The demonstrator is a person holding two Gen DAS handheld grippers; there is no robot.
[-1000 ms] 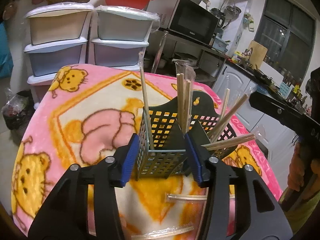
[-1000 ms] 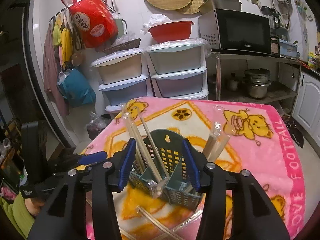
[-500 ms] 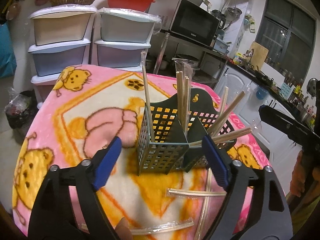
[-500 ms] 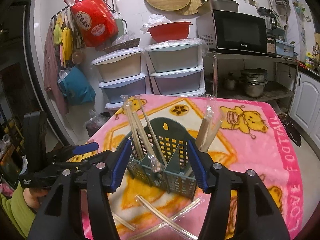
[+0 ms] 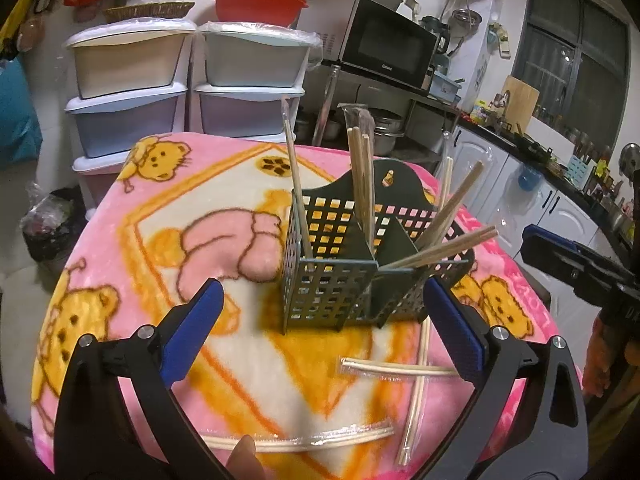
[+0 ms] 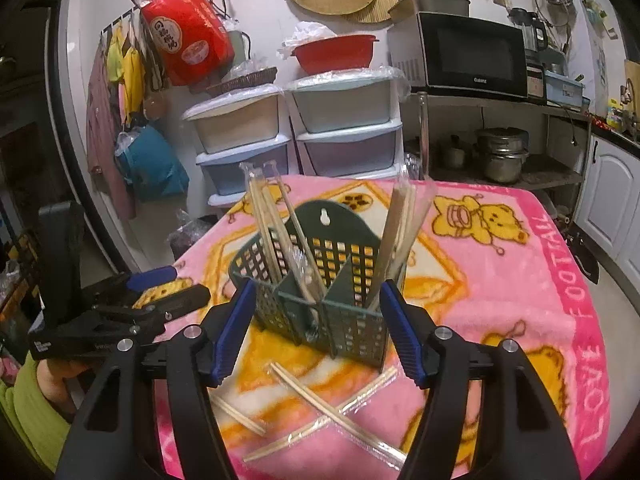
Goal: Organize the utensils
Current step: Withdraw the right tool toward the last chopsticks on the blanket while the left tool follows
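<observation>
A dark green perforated utensil caddy [image 5: 352, 276] stands upright on the pink blanket-covered table [image 5: 120, 240], with several wrapped chopsticks [image 5: 360, 176] standing in its compartments. Three wrapped chopstick pairs [image 5: 400, 366] lie loose on the blanket in front of it. My left gripper [image 5: 320, 328] is open and empty, just short of the caddy. My right gripper [image 6: 316, 328] is open and empty, its blue pads on either side of the caddy [image 6: 320, 280] without touching. Loose chopsticks [image 6: 320, 400] lie below it. The left gripper also shows at the left of the right wrist view [image 6: 160, 288].
Stacked plastic drawers [image 5: 188, 92] with a red bowl [image 5: 260, 4] stand behind the table. A microwave [image 5: 384, 52] sits on a metal shelf with pots [image 6: 500, 156]. White cabinets [image 5: 540, 208] run along the right. The right gripper's arm [image 5: 580, 264] reaches in from the right.
My left gripper let go of the caddy, opened wide and drew back. My right gripper also opened wider and pulled back a little. The caddy stays upright on the blanket.
</observation>
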